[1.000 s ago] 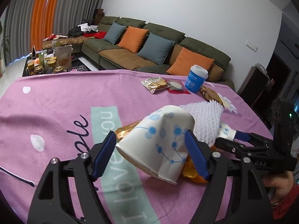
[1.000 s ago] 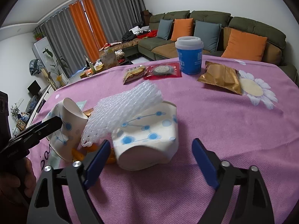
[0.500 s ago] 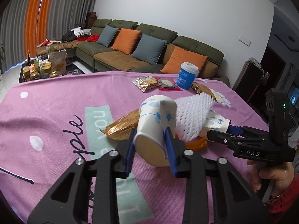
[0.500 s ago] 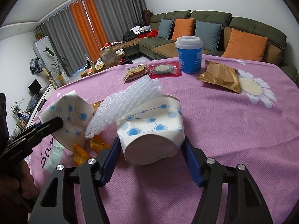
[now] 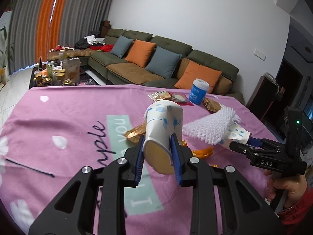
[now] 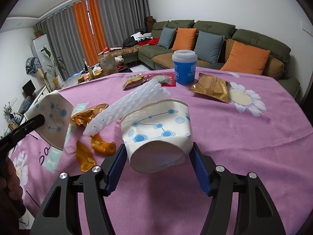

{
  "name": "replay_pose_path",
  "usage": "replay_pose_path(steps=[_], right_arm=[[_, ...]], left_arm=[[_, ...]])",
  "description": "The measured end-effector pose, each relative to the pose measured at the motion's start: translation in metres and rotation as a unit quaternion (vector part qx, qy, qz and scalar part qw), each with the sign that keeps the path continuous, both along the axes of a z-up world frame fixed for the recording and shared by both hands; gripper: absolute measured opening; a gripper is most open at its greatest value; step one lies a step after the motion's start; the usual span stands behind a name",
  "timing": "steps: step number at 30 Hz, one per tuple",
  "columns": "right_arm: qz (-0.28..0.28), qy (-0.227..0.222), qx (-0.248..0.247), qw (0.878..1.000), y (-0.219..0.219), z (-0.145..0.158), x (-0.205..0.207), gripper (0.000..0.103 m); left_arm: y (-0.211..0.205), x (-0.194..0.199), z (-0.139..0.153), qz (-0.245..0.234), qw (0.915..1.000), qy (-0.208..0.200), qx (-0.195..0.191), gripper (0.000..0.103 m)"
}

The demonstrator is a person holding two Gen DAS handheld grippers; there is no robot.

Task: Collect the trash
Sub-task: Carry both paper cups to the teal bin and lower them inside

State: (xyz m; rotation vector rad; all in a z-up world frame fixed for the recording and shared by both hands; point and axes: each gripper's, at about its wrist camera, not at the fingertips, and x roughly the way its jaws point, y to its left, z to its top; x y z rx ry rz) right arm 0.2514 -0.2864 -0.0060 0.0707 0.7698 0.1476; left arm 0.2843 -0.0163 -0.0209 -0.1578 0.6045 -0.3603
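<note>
Right wrist view shows the right tool (image 6: 159, 168) clamped on a wide paper cup (image 6: 156, 131) stuffed with foam netting (image 6: 127, 107), the left tool (image 5: 157, 154) having just closed on a crushed cup (image 5: 163, 129), both off the tabletop (image 6: 244, 146); grip gently, since orange peel (image 6: 93, 148) and farther wrappers (image 6: 212, 88) remain.

The right claw (image 5: 251, 141), seen from the left wrist, carries the white letters "DAS" on its black body. The pink tablecloth (image 5: 64, 117) has large print, upside down from this side: dark script ending in "ple", and on a pale green band (image 5: 125, 137) white letters that spell "you" at the far end and a capital "I" at the near end; the word between is hidden. The blue cup (image 6: 184, 66) bears a white label (image 6: 191, 69) with print too small to read, possibly not Latin letters.
</note>
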Motion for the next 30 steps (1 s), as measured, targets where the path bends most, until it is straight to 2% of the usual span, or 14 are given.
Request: replay_pose_path(steps=[9,18,30], right_arm=[[0.004,-0.030,-0.012,0.999,0.006,0.025,-0.032,0.063],[0.018,-0.072,-0.011,0.997,0.020,0.054,-0.072,0.063],[0.125,-0.131,0.005,0.983,0.098,0.091,-0.094,0.063]], left_arm=[[0.029,-0.045,0.019,0.031,0.9992,-0.021,-0.011,0.026],[0.056,-0.108,0.044,0.058,0.9963,-0.061,-0.017,0.026],[0.104,-0.183,0.073,0.128,0.9861,-0.105,-0.014,0.026]])
